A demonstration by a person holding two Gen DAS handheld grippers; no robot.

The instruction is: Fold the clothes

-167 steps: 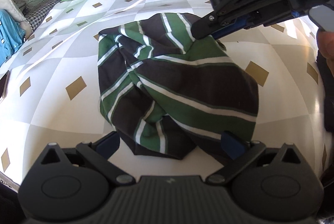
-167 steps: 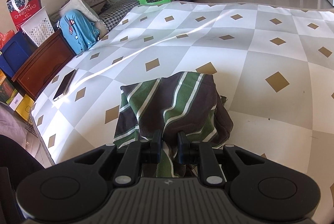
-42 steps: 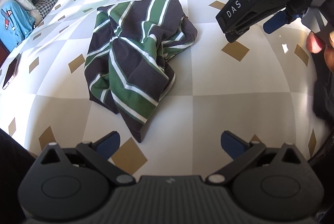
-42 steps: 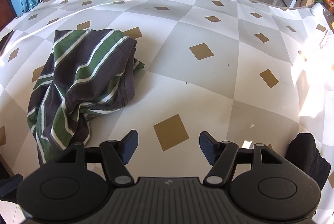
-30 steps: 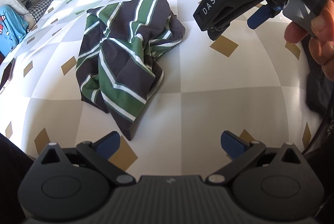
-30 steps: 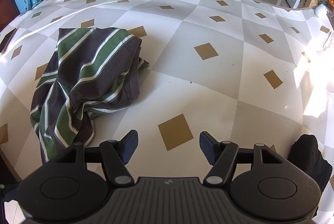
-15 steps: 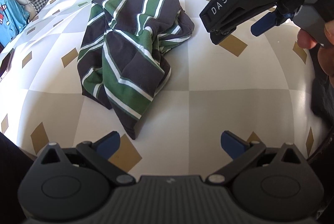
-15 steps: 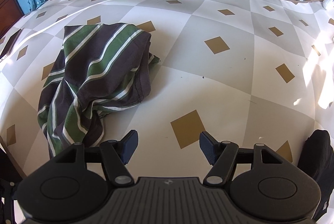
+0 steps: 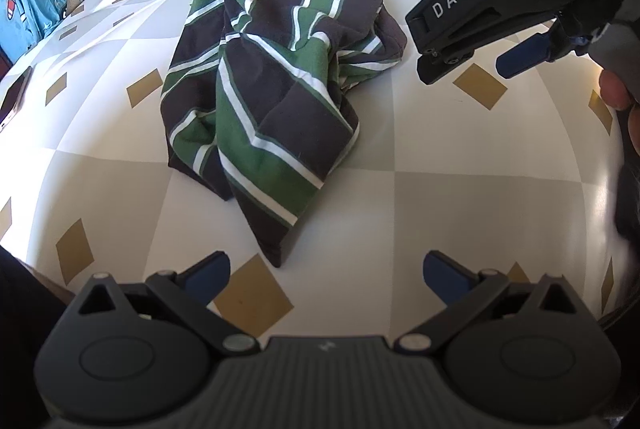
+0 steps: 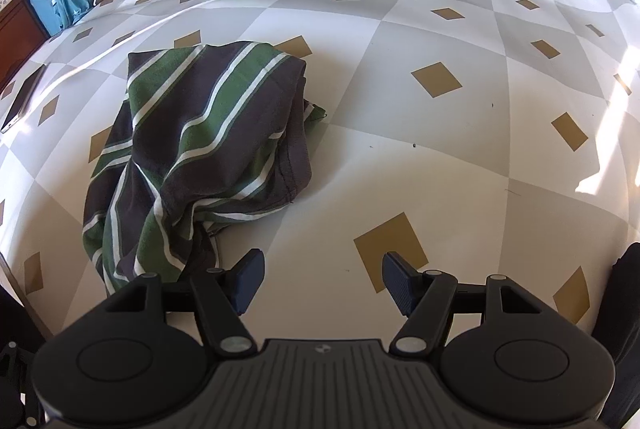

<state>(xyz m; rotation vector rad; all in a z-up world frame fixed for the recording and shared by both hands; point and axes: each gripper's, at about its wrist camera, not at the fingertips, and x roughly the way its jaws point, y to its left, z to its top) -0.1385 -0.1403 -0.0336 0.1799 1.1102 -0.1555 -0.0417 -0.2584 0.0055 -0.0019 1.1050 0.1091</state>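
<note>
Both grippers, left gripper (image 9: 326, 271) and right gripper (image 10: 322, 275), are hovering with jaws wide and empty; the striped garment (image 9: 276, 89) is lying crumpled, needing spreading flat before folding.

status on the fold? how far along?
Done: nothing that shows as a fold; the striped garment lies bunched on the checked sheet. In hand: nothing; left tool and right tool are open, clear of it. Left: spread it flat, then every fold.
</note>
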